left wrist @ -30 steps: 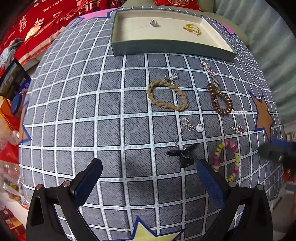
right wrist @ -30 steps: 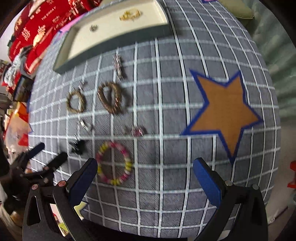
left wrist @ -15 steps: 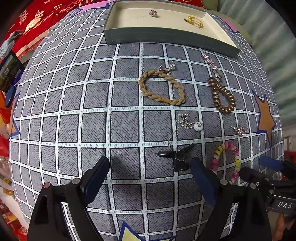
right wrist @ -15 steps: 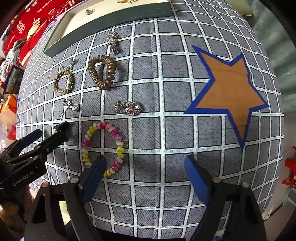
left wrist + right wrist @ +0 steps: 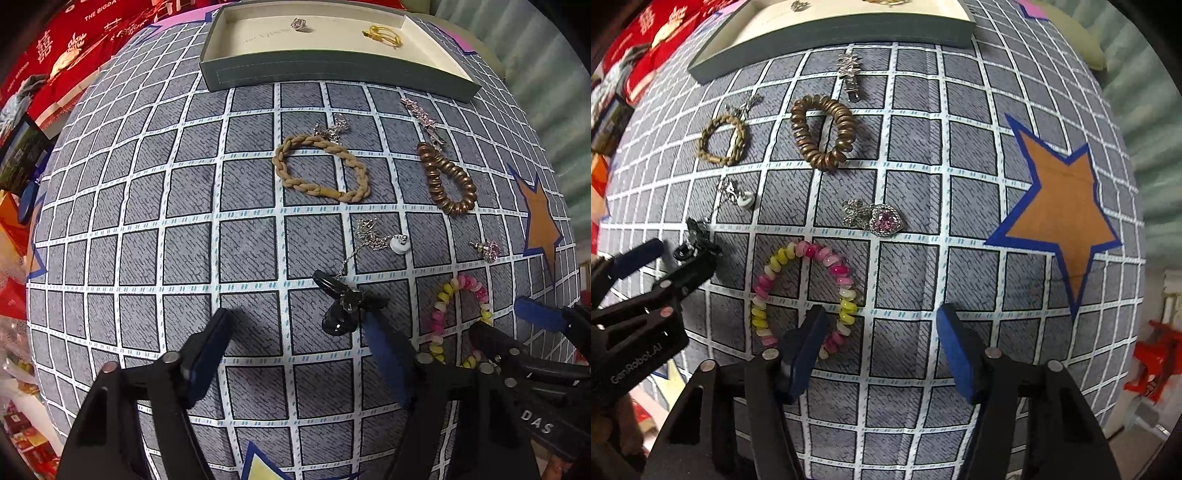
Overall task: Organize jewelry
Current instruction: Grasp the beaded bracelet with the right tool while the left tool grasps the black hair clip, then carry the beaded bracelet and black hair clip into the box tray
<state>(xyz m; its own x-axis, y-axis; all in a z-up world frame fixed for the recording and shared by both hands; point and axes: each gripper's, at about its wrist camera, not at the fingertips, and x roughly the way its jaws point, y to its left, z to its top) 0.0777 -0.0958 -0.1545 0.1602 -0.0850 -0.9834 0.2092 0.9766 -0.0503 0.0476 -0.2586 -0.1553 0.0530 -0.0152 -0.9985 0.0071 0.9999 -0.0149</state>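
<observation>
On the grey checked cloth, a black hair clip [image 5: 341,306] lies just ahead of my left gripper [image 5: 295,347], close to its right fingertip. Those jaws are closing and no pad touches the clip. A pink and yellow bead bracelet [image 5: 846,280] lies under my right gripper [image 5: 882,343]. Its left finger [image 5: 809,343] stands inside the loop, so the loop's right strand is between the closing jaws, not pressed. The grey tray [image 5: 332,70] at the far edge holds a ring and a gold piece.
A tan braided bracelet [image 5: 321,168], a bronze spiral hair tie [image 5: 447,181], a chain with a white pendant [image 5: 399,243], a heart pendant [image 5: 884,221] and a silver clip [image 5: 849,74] lie between the grippers and the tray. Red boxes crowd the left edge.
Both grippers have sunk toward the cloth and their jaws have narrowed. The right gripper has shifted left onto the bead bracelet, and the left has drawn up to the black clip.
</observation>
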